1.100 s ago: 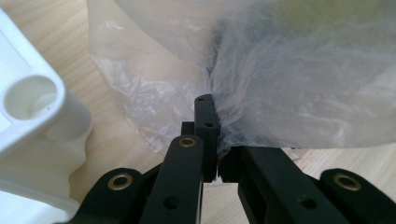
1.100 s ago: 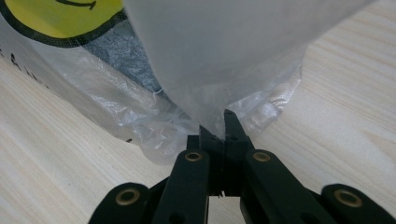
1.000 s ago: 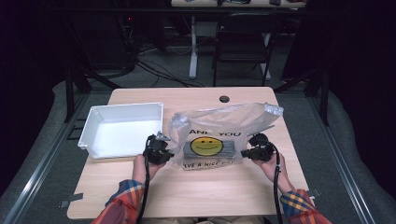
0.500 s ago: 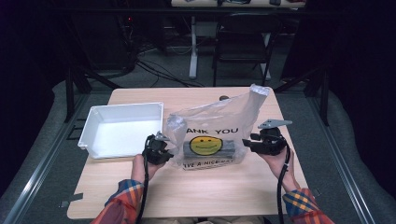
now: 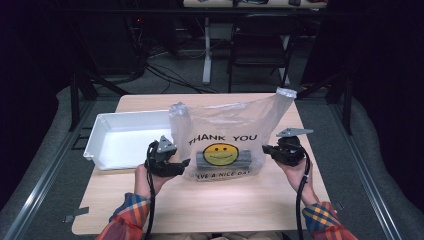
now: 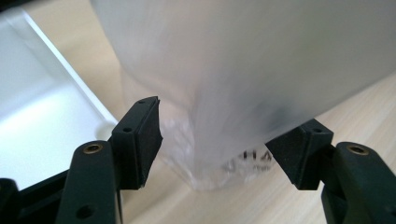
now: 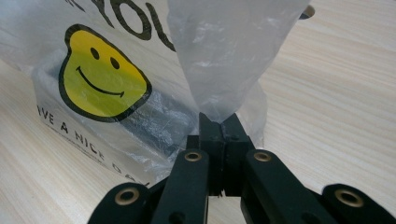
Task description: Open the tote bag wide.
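Beside the white tray [image 5: 107,150], the smiley plastic bag [image 5: 225,145] now stands taller than a second ago, its handle pinched in the clenched right gripper [image 5: 270,150], while the left gripper [image 5: 184,162] has just been opening, bag film loose between its jaws.

L gripper [image 5: 184,163] jaws just opened, apart; R gripper [image 5: 266,149] jaws pinched tight, both raised.

plastic bag [image 5: 225,131] printed "THANK YOU", smiley face, "HAVE A NICE DAY"
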Available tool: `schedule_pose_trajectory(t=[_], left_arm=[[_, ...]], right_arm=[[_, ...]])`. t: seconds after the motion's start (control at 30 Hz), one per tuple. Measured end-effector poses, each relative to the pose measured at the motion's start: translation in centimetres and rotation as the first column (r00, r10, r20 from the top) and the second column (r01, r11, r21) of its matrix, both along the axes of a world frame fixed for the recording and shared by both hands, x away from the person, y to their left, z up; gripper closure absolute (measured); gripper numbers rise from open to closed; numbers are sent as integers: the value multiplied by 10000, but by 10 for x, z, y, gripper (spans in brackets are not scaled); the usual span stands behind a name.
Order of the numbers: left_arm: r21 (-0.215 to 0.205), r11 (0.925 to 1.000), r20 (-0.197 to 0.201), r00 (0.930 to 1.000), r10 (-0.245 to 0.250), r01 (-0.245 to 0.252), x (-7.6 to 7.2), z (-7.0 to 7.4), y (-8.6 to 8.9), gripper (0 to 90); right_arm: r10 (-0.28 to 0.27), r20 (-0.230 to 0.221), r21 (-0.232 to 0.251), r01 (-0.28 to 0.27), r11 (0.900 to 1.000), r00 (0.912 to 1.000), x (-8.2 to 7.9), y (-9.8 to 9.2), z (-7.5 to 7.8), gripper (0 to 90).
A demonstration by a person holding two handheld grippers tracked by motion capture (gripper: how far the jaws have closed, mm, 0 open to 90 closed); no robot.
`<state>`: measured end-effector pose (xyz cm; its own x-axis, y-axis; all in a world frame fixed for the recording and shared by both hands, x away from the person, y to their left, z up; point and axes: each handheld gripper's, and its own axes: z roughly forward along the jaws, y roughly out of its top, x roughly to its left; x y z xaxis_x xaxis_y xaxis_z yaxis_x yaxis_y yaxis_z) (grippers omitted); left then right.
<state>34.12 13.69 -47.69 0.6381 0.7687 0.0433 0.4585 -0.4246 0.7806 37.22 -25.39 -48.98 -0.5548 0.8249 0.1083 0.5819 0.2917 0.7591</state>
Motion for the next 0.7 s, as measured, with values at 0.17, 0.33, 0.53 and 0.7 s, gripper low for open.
schedule_pose_trajectory(t=[0.17, 0.33, 0.53, 0.7], left_arm=[[-470, 9973, 1370, 9886, 624, -564, -3, 24, -6, 381], [-531, 9974, 1563, 9861, 567, -490, 6, 18, -15, 643], [-509, 9983, 873, 9957, 316, -272, 20, 0, -13, 852], [-785, 9968, 379, 9991, 170, -140, 24, -6, -8, 868]], right_arm=[[-14, -362, -124, 9, 9999, 9993, 4, 1, -8, 900], [-56, -574, -398, 34, 9992, 9983, 10, -1, -18, 900], [113, -444, -48, -115, 9999, 9990, 7, -5, -13, 678], [-72, 368, 136, 67, 9999, 9993, 1, -7, 5, 541]])
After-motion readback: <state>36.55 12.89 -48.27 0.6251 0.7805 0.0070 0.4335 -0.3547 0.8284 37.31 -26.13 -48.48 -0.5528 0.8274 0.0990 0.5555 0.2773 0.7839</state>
